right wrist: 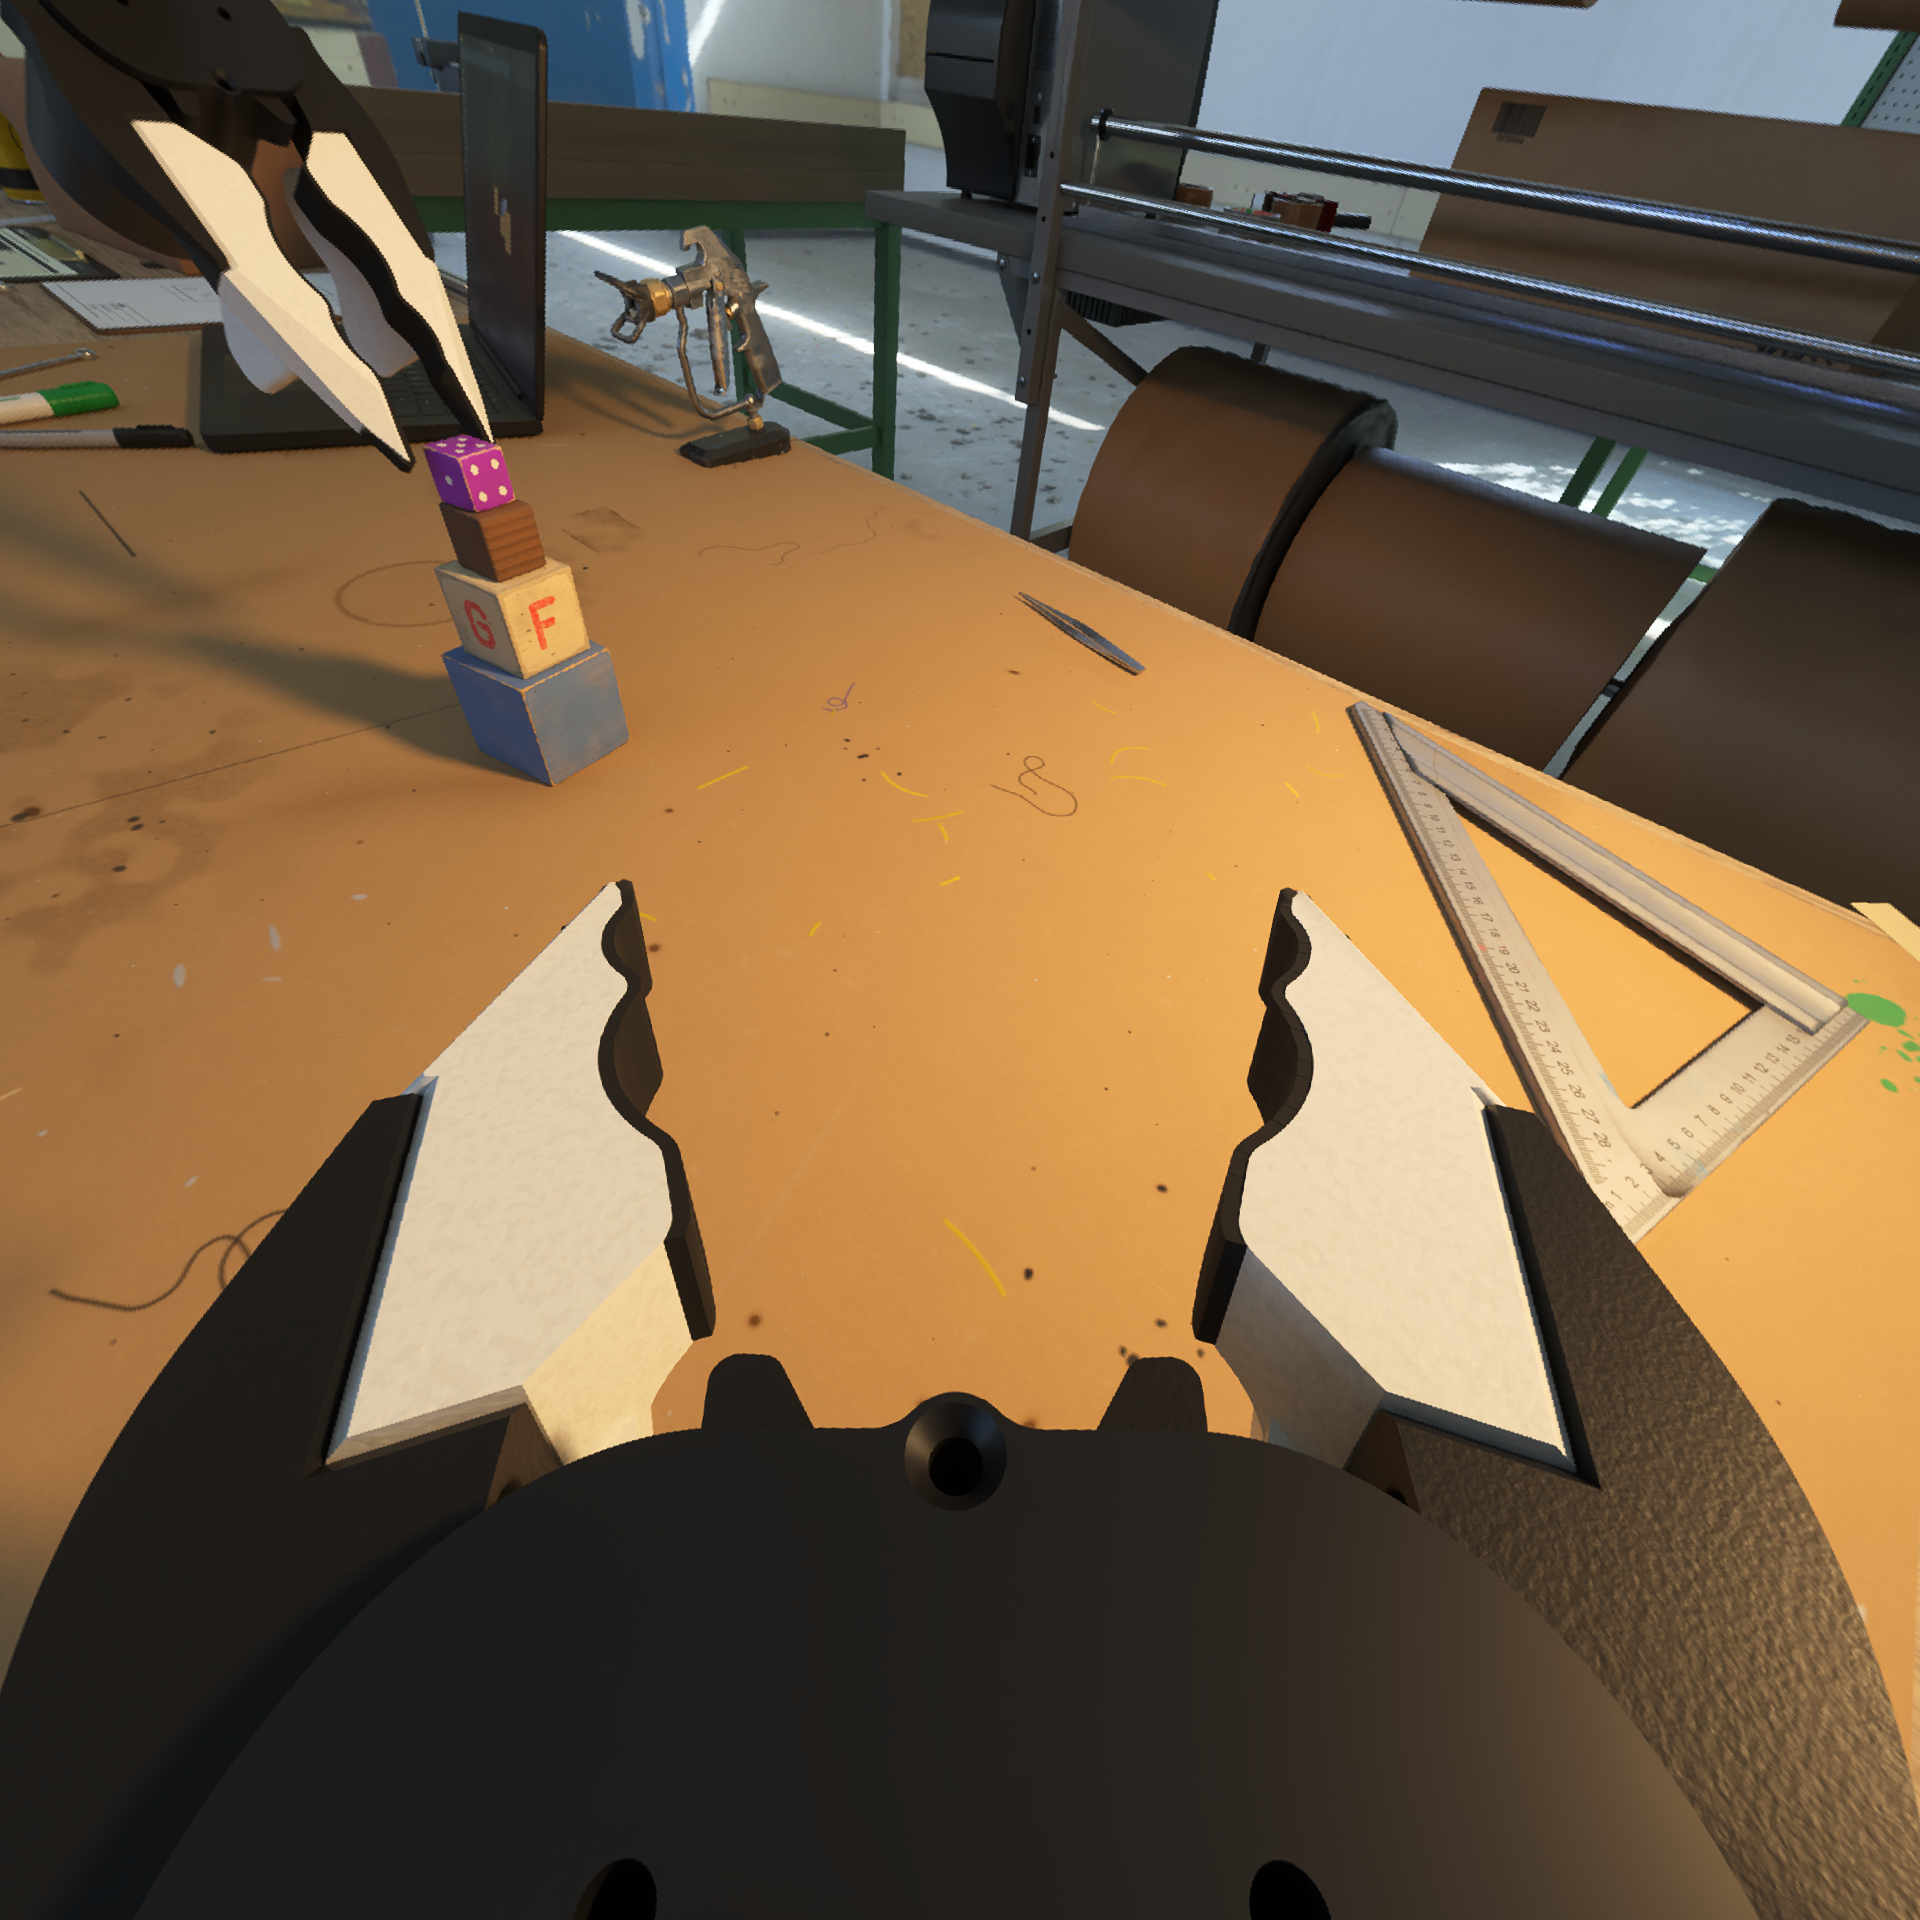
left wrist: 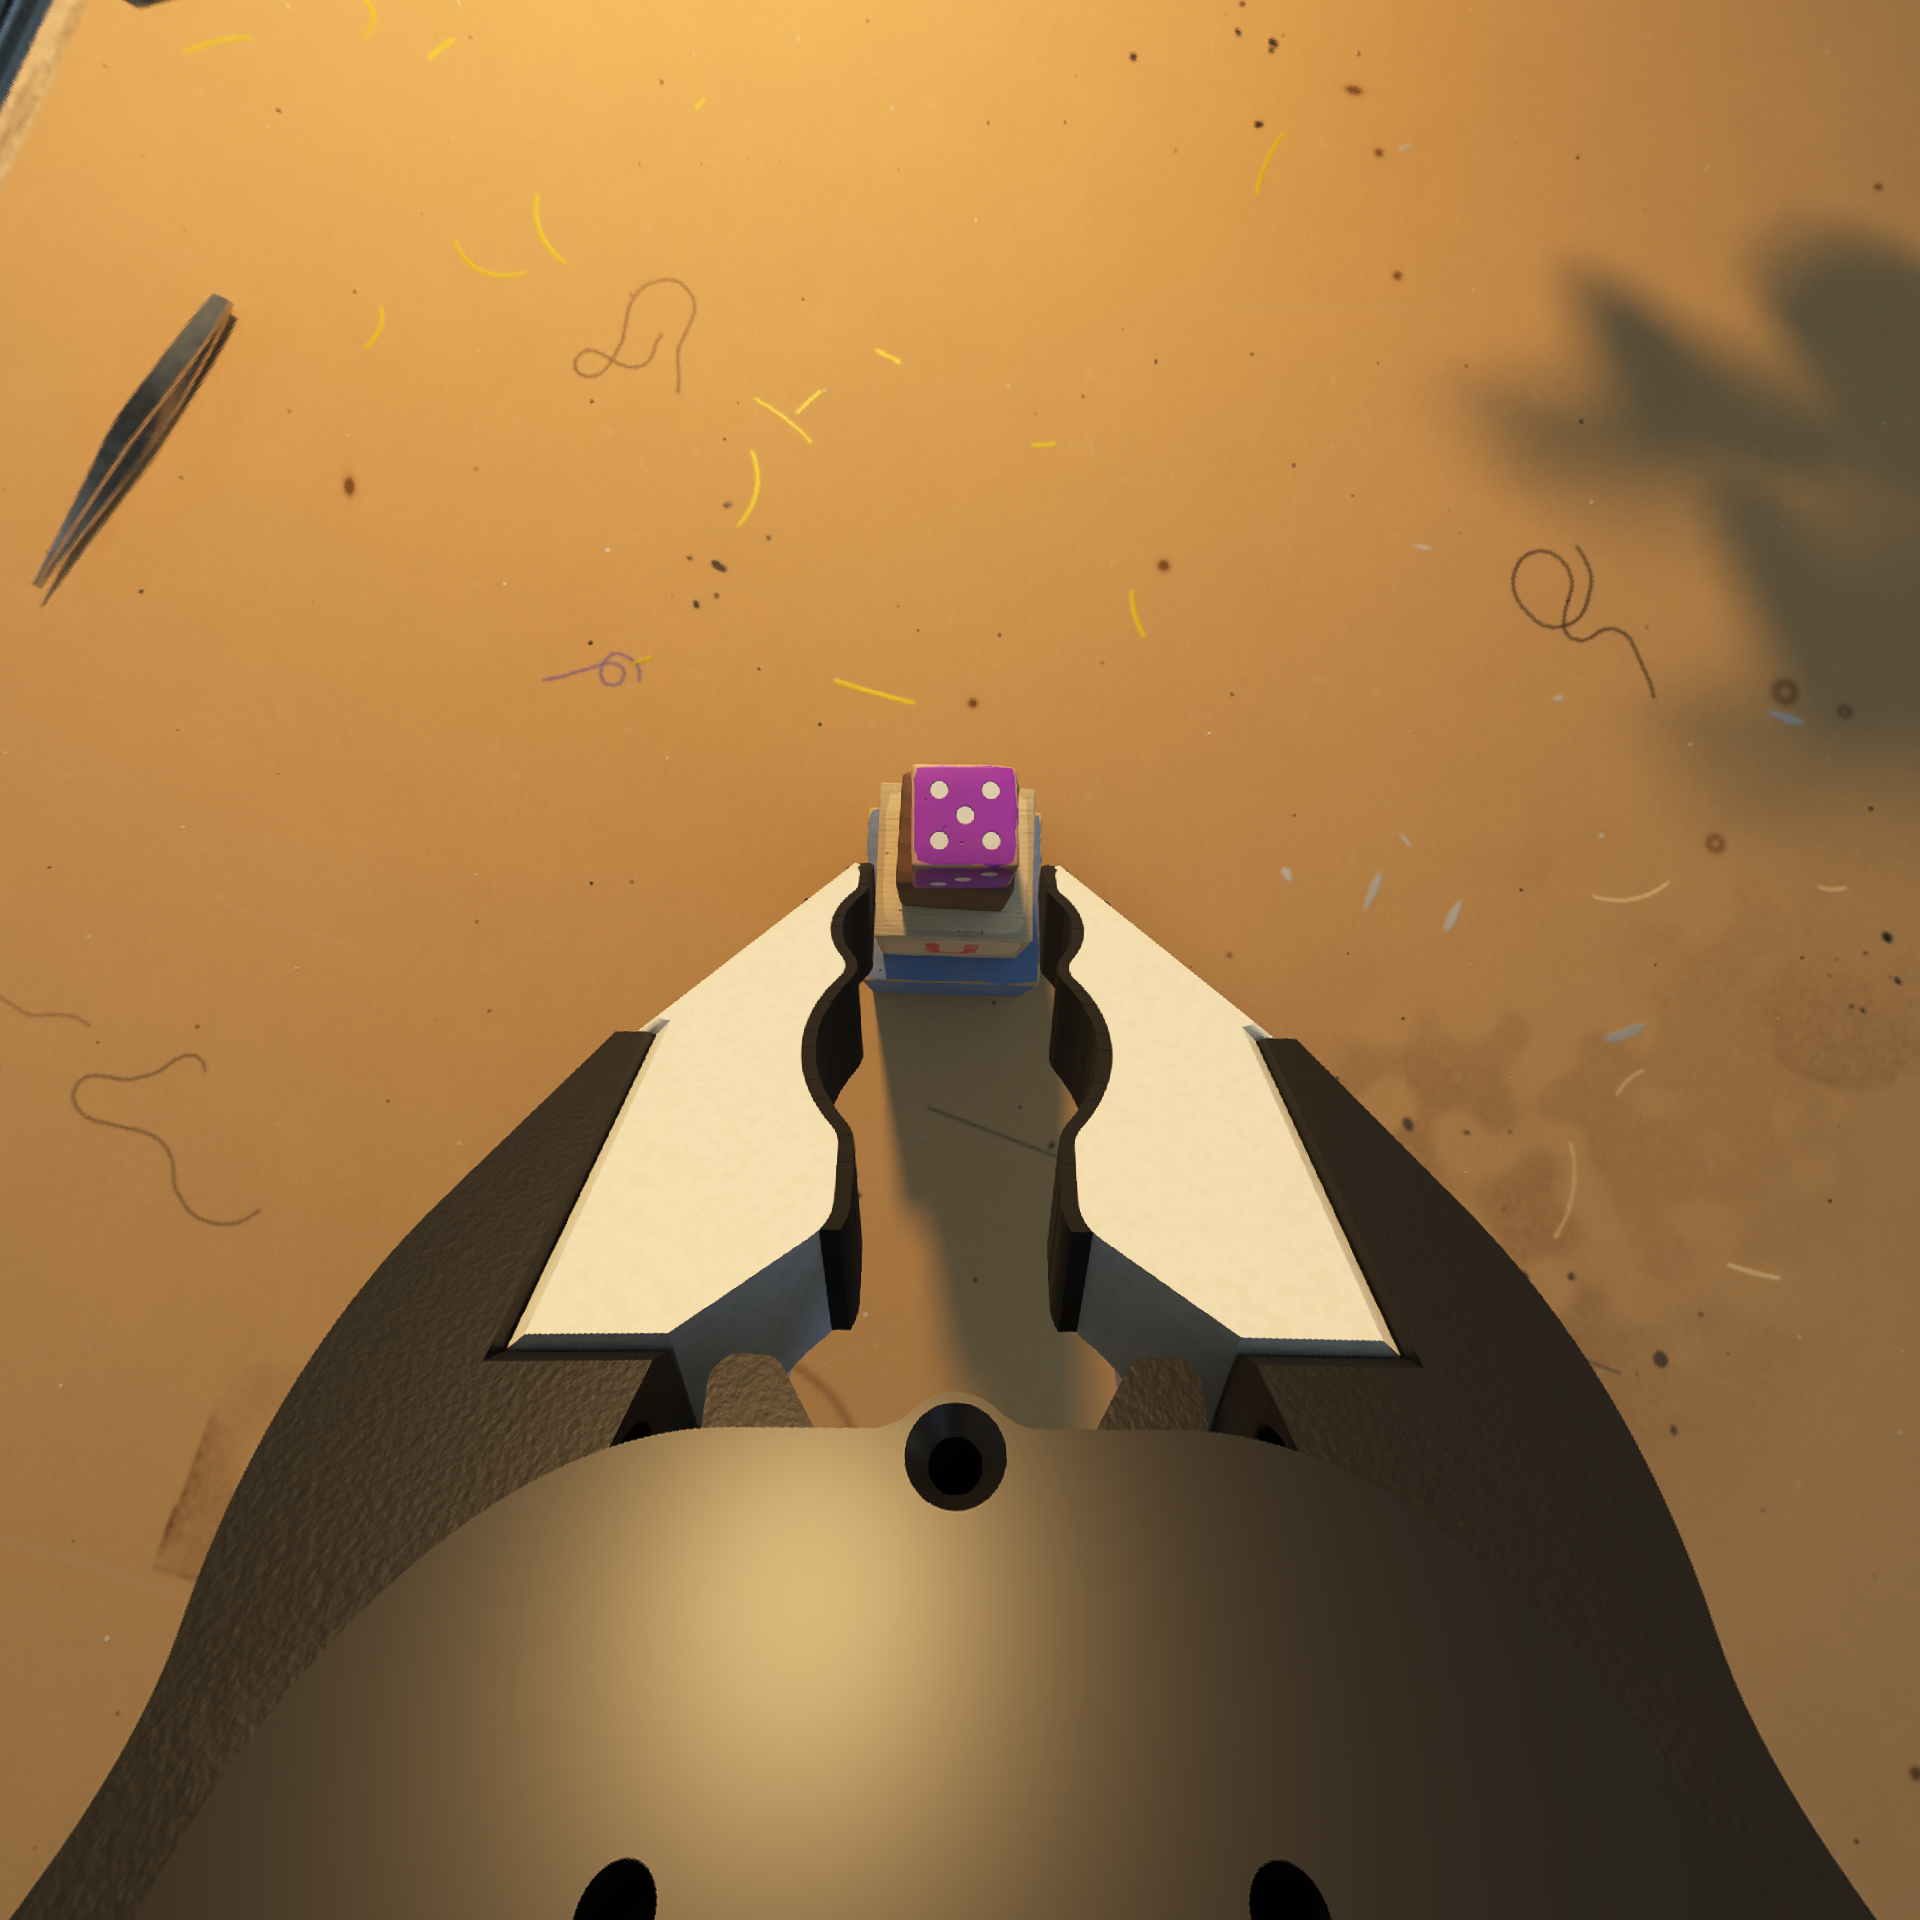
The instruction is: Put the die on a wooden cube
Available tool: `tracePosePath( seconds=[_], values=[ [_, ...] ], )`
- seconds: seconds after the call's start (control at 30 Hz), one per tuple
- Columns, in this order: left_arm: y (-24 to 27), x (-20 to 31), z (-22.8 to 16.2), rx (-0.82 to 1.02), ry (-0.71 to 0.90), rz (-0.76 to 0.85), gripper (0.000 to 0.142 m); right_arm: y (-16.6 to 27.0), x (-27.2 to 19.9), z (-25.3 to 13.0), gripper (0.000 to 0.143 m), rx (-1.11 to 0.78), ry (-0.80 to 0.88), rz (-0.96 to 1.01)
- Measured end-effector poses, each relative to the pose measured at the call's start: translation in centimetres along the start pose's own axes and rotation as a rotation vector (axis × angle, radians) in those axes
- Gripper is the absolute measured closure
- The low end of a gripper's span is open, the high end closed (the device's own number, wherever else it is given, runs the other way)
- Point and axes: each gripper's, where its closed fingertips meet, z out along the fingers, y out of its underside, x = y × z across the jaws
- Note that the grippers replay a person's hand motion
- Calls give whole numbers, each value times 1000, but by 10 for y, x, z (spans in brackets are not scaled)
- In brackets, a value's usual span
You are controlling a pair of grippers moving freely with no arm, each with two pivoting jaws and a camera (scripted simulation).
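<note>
A purple die (left wrist: 964, 816) with white pips rests on a small brown wooden cube (right wrist: 494, 540). That cube stands on a lettered pale wooden cube (right wrist: 514, 618), which stands on a blue cube (right wrist: 540, 712). The die also shows in the right wrist view (right wrist: 470, 473). My left gripper (left wrist: 956, 878) is open and looks straight down on the stack, its fingertips either side of it and just above the die, not touching. It shows from the side in the right wrist view (right wrist: 442, 447). My right gripper (right wrist: 956, 904) is open and empty, low over the table, well away from the stack.
Tweezers (right wrist: 1081, 634) lie right of the stack and also show in the left wrist view (left wrist: 135, 447). A metal set square (right wrist: 1538, 987) lies at the table's right edge. A spray gun (right wrist: 707, 322), a laptop (right wrist: 499, 260) and a green marker (right wrist: 62, 400) stand behind the stack.
</note>
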Motion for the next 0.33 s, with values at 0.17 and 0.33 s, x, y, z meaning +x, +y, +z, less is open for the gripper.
tracePosePath(
  seconds=[0.17, 0.33],
  values=[
    [-11, 1, -23, 85, -53, -12, 102, 0, 2, -1, 25, -3, 8, -2],
    [-22, 13, -57, 208, -204, -52, 86, 3, 5, 0, 25, -24, 17, 6]
  ],
)
